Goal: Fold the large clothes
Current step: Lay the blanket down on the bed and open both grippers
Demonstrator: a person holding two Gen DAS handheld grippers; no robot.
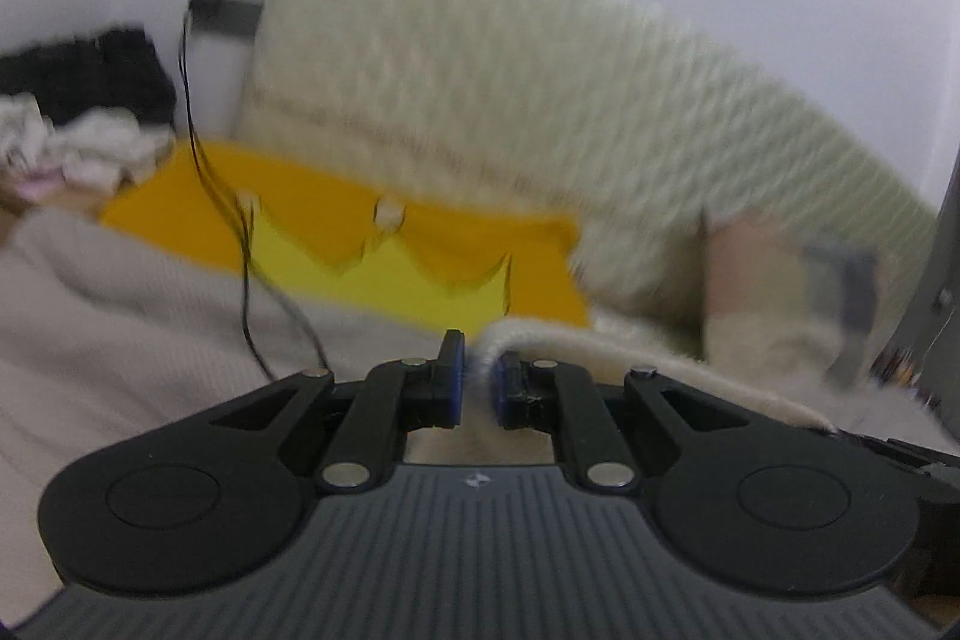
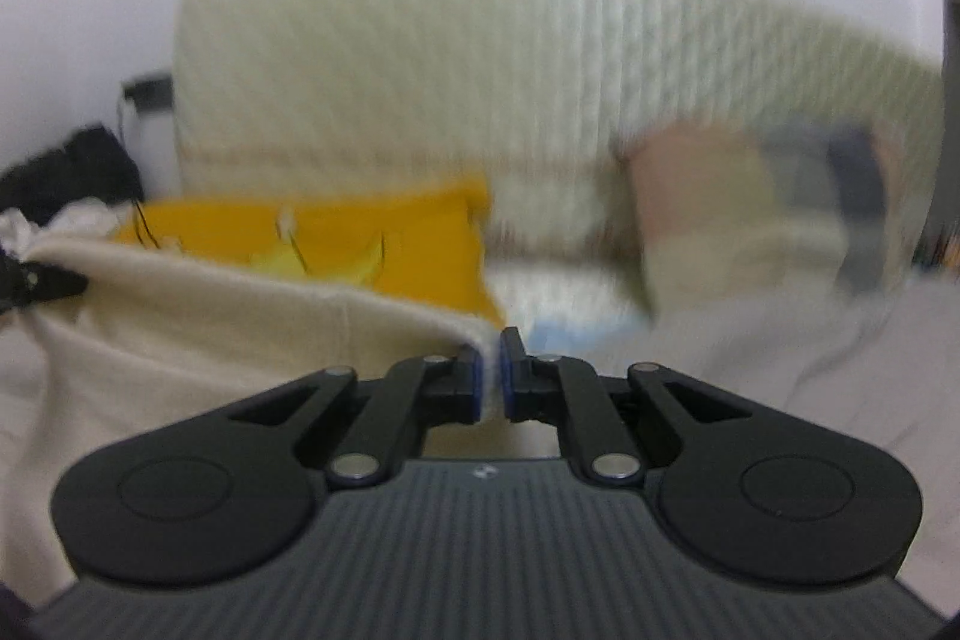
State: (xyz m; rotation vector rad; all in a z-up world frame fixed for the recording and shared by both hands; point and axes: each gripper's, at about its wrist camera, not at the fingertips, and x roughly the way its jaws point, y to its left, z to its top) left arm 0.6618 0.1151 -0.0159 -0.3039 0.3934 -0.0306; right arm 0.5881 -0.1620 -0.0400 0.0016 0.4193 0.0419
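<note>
Two tools, left tool and right tool, each pinch one cream garment edge.

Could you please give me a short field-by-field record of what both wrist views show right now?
left gripper: jaws shut on cream garment edge
right gripper: jaws shut on the same cream garment
garment: edge stretched between both grippers
behind: orange cushion, pale ribbed sofa back
image quality: blurred
</note>
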